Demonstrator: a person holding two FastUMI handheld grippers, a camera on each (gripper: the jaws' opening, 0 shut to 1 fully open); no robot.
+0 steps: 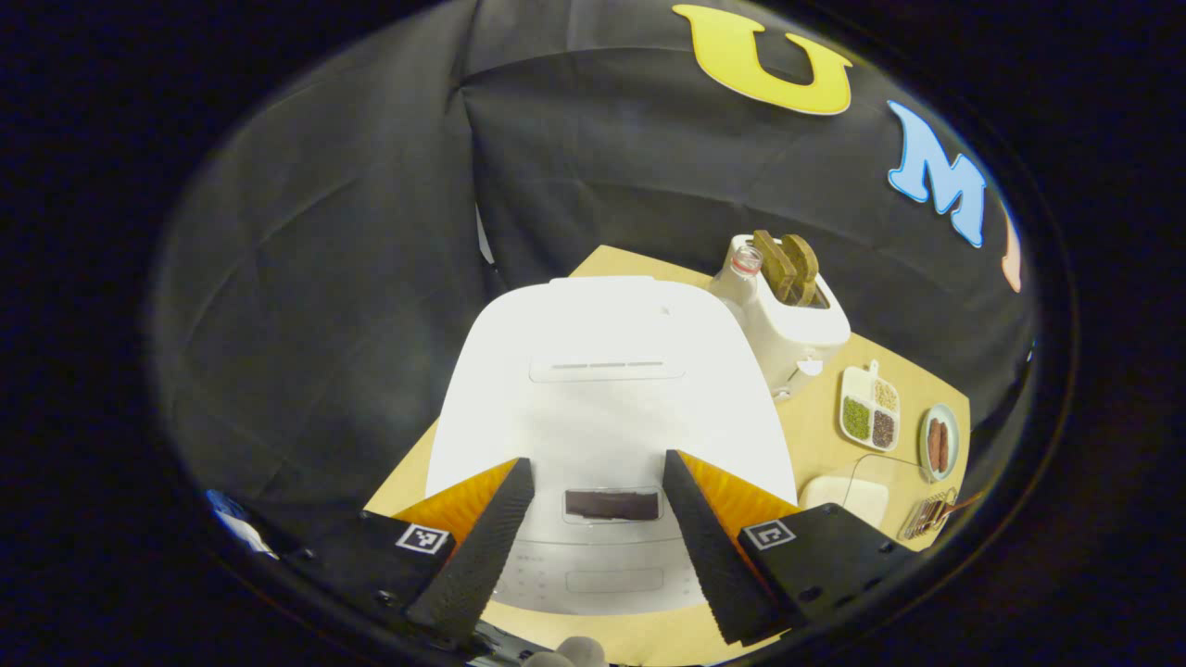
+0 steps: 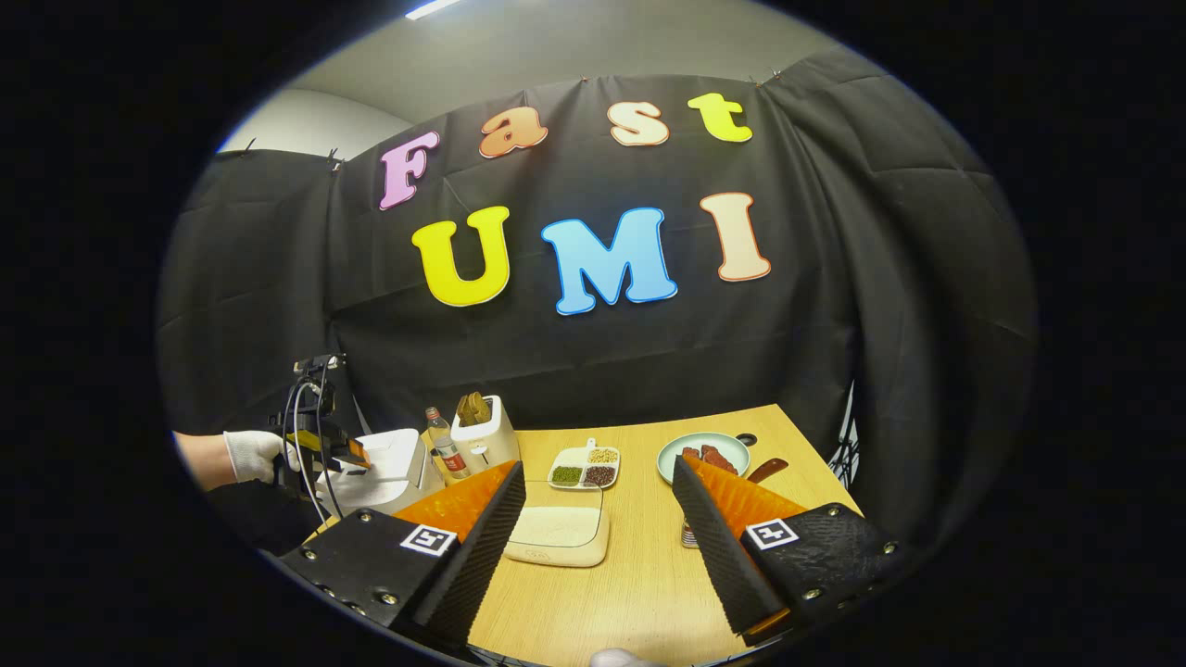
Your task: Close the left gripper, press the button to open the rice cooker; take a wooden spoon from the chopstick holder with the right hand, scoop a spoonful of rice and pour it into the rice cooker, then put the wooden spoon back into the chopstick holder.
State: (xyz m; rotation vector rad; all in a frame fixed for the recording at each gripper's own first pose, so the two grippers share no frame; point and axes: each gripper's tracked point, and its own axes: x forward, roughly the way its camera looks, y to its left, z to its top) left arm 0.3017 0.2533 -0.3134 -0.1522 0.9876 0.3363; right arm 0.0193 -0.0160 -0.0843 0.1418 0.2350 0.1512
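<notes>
The white rice cooker (image 1: 611,371) stands with its lid down, right below my left gripper (image 1: 596,459). That gripper is open, its fingers either side of the cooker's dark display (image 1: 611,505). In the right gripper view a gloved hand (image 2: 246,456) holds the left gripper (image 2: 320,445) over the rice cooker (image 2: 384,472). My right gripper (image 2: 598,463) is open and holds nothing above the table. A cream tray of rice (image 2: 556,535) lies just beyond its left finger. The chopstick holder (image 2: 687,534) sits mostly hidden behind its right finger, with a brown wooden spoon handle (image 2: 767,470) sticking out.
A white toaster-like box (image 1: 797,324) with brown pieces and a small bottle (image 1: 741,269) stand beside the cooker. A divided dish of beans (image 2: 584,468) and a plate of red-brown food (image 2: 702,454) lie toward the back of the wooden table (image 2: 630,574).
</notes>
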